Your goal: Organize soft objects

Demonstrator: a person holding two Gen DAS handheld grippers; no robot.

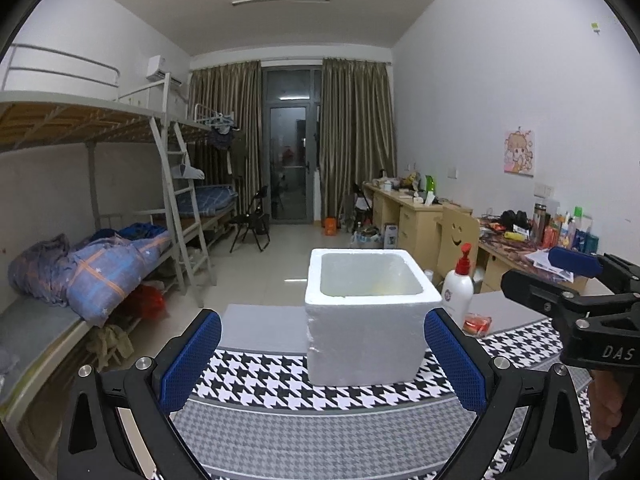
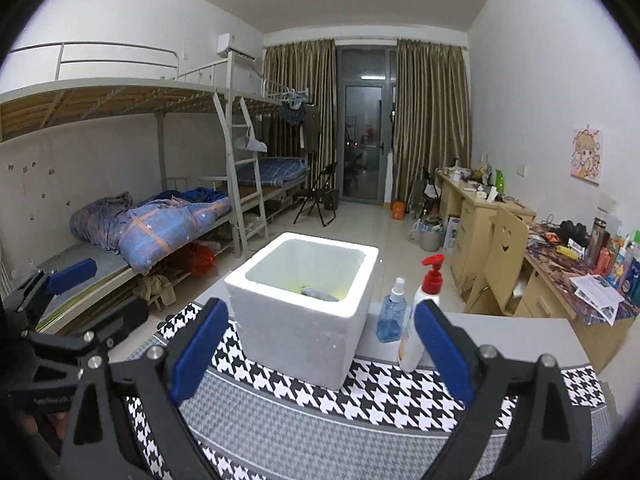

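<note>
A white foam box (image 1: 366, 320) (image 2: 304, 320) stands open-topped on the houndstooth cloth, just beyond both grippers. In the right wrist view a grey-blue soft thing (image 2: 320, 293) lies at its bottom over something yellowish. My left gripper (image 1: 324, 360) is open, its blue pads (image 1: 196, 360) wide apart with nothing between them. My right gripper (image 2: 320, 356) is open too and empty, short of the box. Each gripper shows in the other's view: the right gripper (image 1: 556, 280) at the right edge, the left gripper (image 2: 96, 300) at the left edge.
A white pump bottle (image 2: 424, 312) (image 1: 458, 288) with a red head and a blue spray bottle (image 2: 392, 316) stand right of the box. A red packet (image 1: 478, 323) lies near them. Bunk beds (image 1: 100, 240) line the left wall, cluttered desks (image 2: 560, 264) the right.
</note>
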